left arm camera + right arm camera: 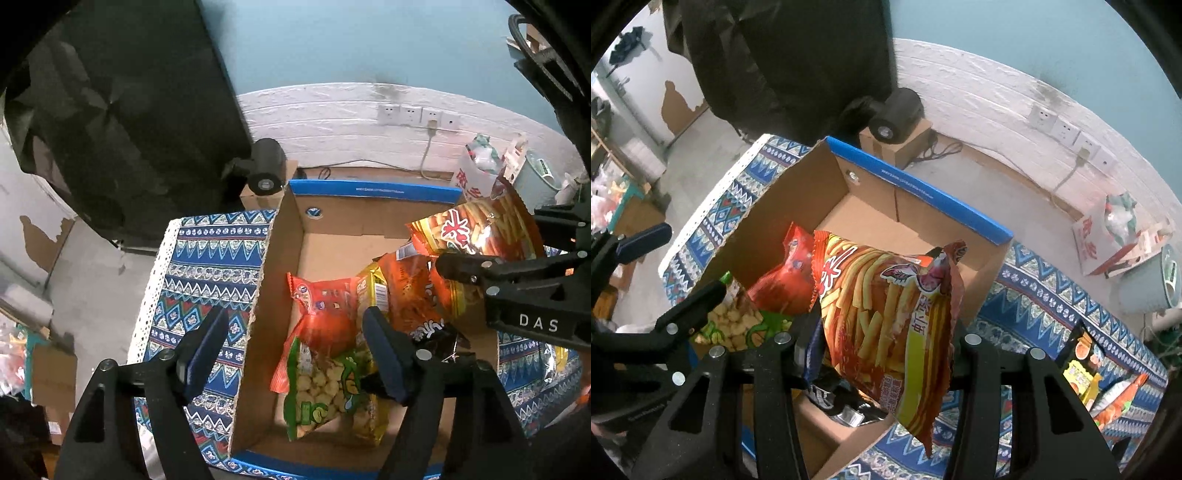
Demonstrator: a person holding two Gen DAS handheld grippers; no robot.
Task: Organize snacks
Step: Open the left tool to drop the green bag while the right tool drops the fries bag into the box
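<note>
Open cardboard box with blue rim, standing on a patterned blue cloth over the tabletop.

Left gripper spread wide, nothing between its blue pads; one finger hanging over the cloth outside the box's side wall, the other inside over the packets.

On the box floor, by the near end: green snack bag with pale round pieces showing through its window, red bag overlapping its top edge, yellow bag and orange bag just beside. Far end of the box floor bare cardboard.

Right gripper pinching a shrimp-stick bag, red-orange with yellow sticks printed on it, pads pressed on the bag's lower part from both sides. Bag held upright, slightly tilted, above the box's near right corner, not lying on the packets below. Same bag seen in the left view at upper right, beyond the black arm of the right gripper.

Outside the box, on the cloth at right: more packets, among them a dark one and an orange one, well apart from the box.

Behind the box: black cylinder on a small carton, wall sockets with a plugged cord, white bag by the wall.
</note>
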